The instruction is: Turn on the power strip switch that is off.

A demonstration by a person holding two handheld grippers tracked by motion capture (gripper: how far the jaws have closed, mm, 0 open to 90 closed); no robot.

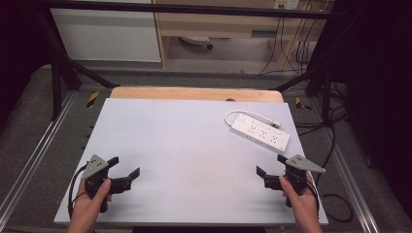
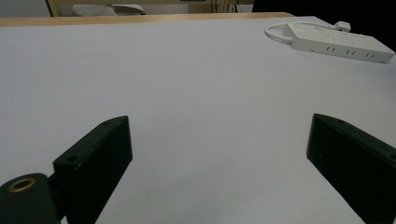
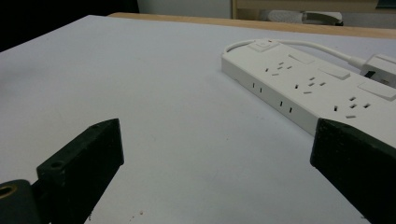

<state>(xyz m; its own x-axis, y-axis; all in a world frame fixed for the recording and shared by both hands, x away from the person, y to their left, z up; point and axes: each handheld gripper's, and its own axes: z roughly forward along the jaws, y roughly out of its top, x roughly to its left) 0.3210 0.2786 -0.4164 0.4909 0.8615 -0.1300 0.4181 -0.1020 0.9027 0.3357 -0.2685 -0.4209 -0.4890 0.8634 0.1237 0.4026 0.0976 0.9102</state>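
Two black hand-held grippers rest low at the near edge of the pale grey tabletop (image 1: 184, 160), both with jaws spread wide and nothing between them. The left gripper (image 1: 127, 167) sits at about seven o'clock on the board, the right gripper (image 1: 272, 165) at about five o'clock. The long white plastic power strip (image 1: 260, 131) lies flat at roughly two o'clock on the surface, its short white cord (image 1: 243, 113) looped along its far side. From the right gripper it lies just ahead, toward twelve o'clock; from the left it is well apart, toward two o'clock. Its long axis runs from ten to four o'clock, so the right gripper is clearly nearer and would likely meet its near long side. The tabletop is smooth and matt, with a wooden edge (image 1: 194, 93) at the far side; beyond are grey carpet, cabinets and hanging cables.
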